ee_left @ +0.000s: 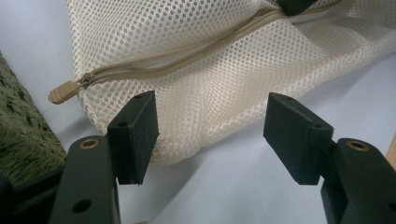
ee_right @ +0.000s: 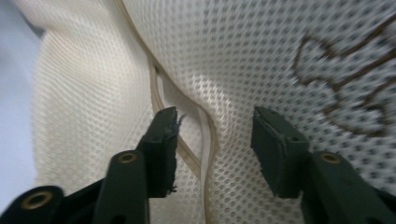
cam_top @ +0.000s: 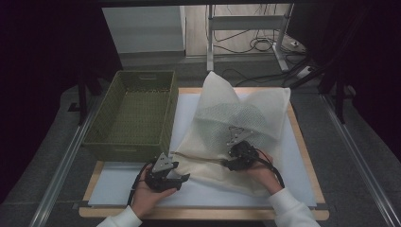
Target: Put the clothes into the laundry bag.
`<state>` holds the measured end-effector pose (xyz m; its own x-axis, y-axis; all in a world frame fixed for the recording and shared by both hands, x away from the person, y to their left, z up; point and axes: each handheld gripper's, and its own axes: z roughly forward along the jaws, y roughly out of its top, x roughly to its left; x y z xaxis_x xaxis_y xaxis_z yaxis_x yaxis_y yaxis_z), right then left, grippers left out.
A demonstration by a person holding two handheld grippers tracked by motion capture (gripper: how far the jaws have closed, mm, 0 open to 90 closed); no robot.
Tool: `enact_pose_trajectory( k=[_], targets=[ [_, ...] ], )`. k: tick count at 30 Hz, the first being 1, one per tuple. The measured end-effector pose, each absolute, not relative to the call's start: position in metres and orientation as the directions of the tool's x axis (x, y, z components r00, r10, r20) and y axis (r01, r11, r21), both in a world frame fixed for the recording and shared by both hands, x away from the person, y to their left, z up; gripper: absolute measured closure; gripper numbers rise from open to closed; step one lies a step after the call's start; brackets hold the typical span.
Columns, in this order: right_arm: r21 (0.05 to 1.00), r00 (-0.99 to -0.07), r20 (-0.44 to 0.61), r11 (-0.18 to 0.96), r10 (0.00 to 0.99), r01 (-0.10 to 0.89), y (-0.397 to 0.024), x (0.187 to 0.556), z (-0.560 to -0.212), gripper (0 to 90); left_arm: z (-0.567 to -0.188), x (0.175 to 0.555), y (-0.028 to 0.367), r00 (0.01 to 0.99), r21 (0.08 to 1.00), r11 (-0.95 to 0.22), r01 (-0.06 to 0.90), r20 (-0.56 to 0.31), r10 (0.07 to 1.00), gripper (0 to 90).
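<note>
Fingers of the left gripper (cam_top: 182,179) stand released, spread just short of the mesh laundry bag's (cam_top: 236,127) corner, near its tan zipper pull (ee_left: 61,92). Left of the bag, a green woven basket (cam_top: 104,113) sits touching it, nothing showing inside. Over the bag's zipper (ee_right: 205,135) the right gripper (ee_right: 212,144) stands parted too, pads gripping nothing. Something white fills the bag on the white mat (cam_top: 298,161).

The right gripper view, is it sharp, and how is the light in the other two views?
Right gripper view: mesh bag blurred near the top, sharper by the jaws. Left gripper view: sharp; zipper pull crisp, soft shadow under the bag. High view: table lit, surroundings dark.
</note>
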<state>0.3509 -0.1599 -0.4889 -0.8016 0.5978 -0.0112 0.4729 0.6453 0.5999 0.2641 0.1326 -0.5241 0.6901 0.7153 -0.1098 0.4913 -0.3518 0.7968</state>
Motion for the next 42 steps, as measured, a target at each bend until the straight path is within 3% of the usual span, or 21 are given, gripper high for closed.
enact_pose_trajectory(
  k=[10,16,30,42],
  targets=[
    [0.738,-0.785,0.001,0.529,0.620,0.419,-0.181,0.340,-0.460,39.2,-0.522,0.265,0.135,0.691,0.802,-0.350,0.484,-0.105,0.715,35.2],
    [0.791,-0.770,0.045,0.448,0.636,0.417,-0.195,0.341,-0.462,36.5,-0.520,0.268,0.136,0.691,0.805,-0.357,0.474,-0.089,0.717,35.0],
    [0.840,-0.738,0.071,0.358,0.672,0.407,-0.216,0.332,-0.466,32.7,-0.521,0.266,0.135,0.689,0.803,-0.372,0.466,-0.065,0.722,34.8],
    [0.857,-0.679,0.094,0.288,0.728,0.427,-0.264,0.304,-0.483,28.1,-0.524,0.262,0.154,0.668,0.804,-0.359,0.474,-0.063,0.741,34.0]
  ],
)
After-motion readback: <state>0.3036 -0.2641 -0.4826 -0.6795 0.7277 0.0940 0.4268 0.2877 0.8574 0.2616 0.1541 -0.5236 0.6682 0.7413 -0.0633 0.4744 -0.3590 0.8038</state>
